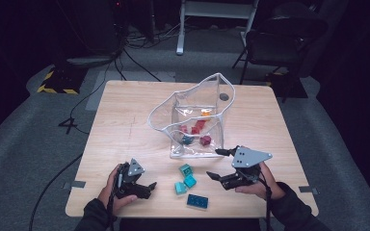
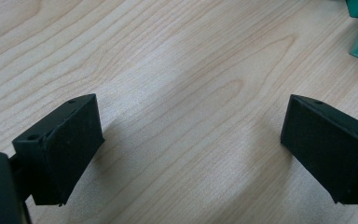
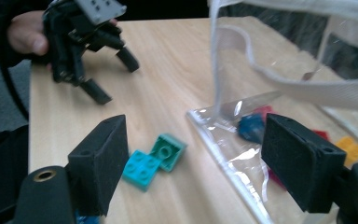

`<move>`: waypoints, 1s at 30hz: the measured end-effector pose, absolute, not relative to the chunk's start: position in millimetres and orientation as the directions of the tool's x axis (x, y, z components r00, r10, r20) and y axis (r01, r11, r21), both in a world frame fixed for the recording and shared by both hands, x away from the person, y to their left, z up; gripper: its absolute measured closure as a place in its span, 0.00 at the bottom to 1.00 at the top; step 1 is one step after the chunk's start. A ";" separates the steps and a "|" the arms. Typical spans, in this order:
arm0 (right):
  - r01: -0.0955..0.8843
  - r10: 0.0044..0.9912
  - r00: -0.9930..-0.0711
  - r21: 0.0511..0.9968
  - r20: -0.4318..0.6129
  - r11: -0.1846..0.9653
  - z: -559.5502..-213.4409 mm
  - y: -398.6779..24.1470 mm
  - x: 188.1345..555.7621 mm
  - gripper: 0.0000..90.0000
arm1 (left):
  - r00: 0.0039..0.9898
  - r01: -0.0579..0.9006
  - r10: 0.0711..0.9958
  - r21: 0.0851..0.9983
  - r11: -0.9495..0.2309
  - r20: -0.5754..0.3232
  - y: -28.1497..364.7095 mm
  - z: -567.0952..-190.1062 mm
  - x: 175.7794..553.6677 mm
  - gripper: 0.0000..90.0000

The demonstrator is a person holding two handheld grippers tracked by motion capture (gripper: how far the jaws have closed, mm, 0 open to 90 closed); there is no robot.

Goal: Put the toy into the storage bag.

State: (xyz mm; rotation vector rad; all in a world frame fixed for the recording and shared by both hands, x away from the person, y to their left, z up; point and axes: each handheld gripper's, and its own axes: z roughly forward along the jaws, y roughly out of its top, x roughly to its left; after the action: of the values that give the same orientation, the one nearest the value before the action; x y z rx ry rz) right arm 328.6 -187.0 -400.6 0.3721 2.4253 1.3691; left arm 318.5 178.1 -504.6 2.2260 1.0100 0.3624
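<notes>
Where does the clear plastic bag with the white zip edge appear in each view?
High view: clear plastic bag stands open at table centre, bricks inside.
Left gripper view: not in it.
Right gripper view: the bag fills the right half, beyond the right jaw.
Shared landmark: the teal bricks on the table beside the bag.

Three teal building bricks [image 1: 186, 179] lie in a loose cluster on the bare wooden tabletop at lower centre of the high view, studs up, just in front of the clear plastic pouch [image 1: 195, 120]. A darker blue, longer brick [image 1: 197, 201] lies flat below them, near the table's front edge. The pouch stands open at frame centre, its white-trimmed rim sagging; it holds red, dark blue and orange bricks [image 1: 197, 129] on its floor.
</notes>
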 end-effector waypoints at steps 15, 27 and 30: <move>0.070 0.257 -0.960 0.799 -0.108 0.597 -451.2 -174.6 299.2 0.27 | 0.663 0.566 0.748 0.666 -0.485 -0.018 178.1 -504.6 318.4 0.06; 0.072 0.167 -0.985 0.763 -0.047 0.643 -483.3 -162.4 287.3 0.30 | 0.664 0.565 0.748 0.666 -0.486 -0.018 178.1 -504.6 318.4 0.06; 0.059 0.151 -0.987 0.746 -0.055 0.663 -489.7 -158.6 286.4 0.30 | 0.664 0.565 0.748 0.666 -0.486 -0.018 178.1 -504.6 318.4 0.06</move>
State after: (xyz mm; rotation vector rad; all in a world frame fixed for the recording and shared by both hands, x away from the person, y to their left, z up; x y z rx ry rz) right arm 286.4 -158.6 -489.7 0.1748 2.7611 1.2334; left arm 318.4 178.1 -504.6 2.2263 1.0099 0.3625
